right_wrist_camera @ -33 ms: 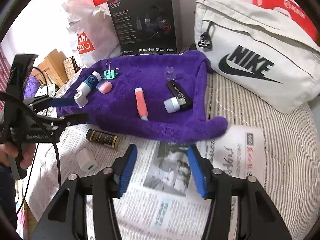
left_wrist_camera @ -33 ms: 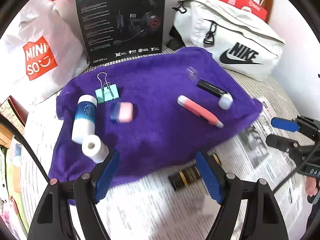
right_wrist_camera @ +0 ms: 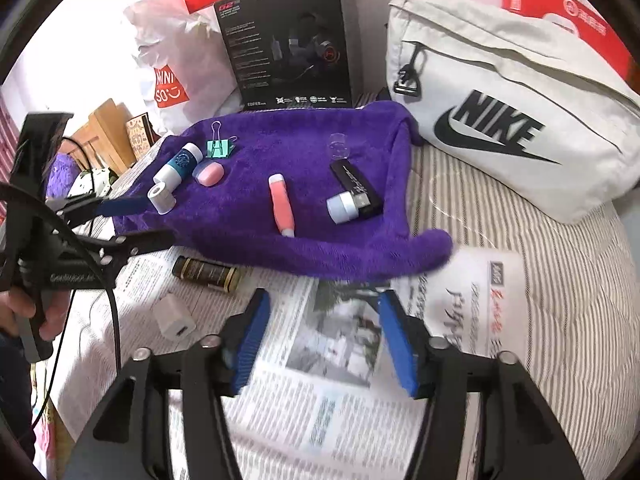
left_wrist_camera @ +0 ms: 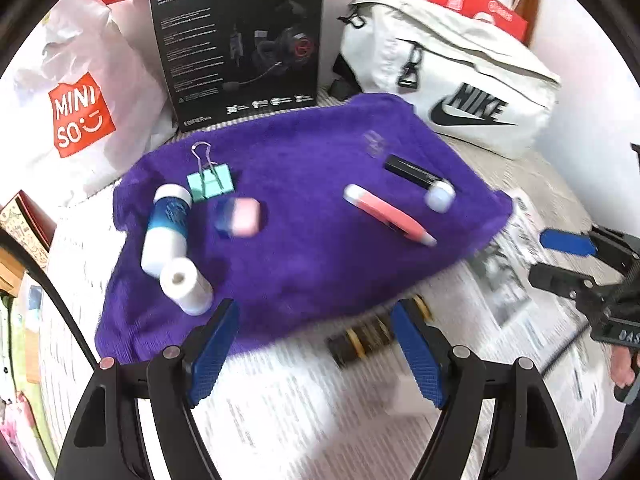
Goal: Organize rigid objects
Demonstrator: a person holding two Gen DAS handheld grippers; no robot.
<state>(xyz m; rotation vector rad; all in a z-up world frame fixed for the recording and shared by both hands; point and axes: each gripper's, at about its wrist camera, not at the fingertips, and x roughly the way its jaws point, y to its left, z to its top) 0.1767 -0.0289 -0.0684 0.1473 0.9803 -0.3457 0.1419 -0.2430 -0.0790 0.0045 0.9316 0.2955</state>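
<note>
Nothing has shifted since the earlier frame: both views match it item for item. Left tongs (left_wrist_camera: 314,312) hover wide and empty over the near edge of the purple towel (left_wrist_camera: 320,260), above the newspaper (right_wrist_camera: 340,400). Right tongs (right_wrist_camera: 324,300) are likewise wide and empty, over the newspaper just short of the towel's front fold. Each pair is also seen from the other camera, at the frame edge, gripped by a hand. On the towel, left group: a green binder clip (left_wrist_camera: 211,186) at the back, a blue-and-white tube (left_wrist_camera: 168,224) lying beside it, a white roll (left_wrist_camera: 186,286) at the tube's near end, and a pink eraser (left_wrist_camera: 240,220) just right of the tube. Centre: a pink pen (left_wrist_camera: 388,216) lying alone, tip toward the cameras. Right group: a black USB stick (right_wrist_camera: 356,188) with a white cap (right_wrist_camera: 342,208) against its plug end, and a clear cap (right_wrist_camera: 339,146) behind it, apart. Off the towel, on the newspaper: a dark bottle (right_wrist_camera: 206,272) lying on its side just beside the towel's front edge, and a white charger (right_wrist_camera: 174,316) nearer the camera, apart from the bottle. Behind the towel stand a black headset box (right_wrist_camera: 288,40), a Miniso bag (left_wrist_camera: 76,116) and a white Nike bag (right_wrist_camera: 500,120). Left view is motion-blurred near the bottle.
</note>
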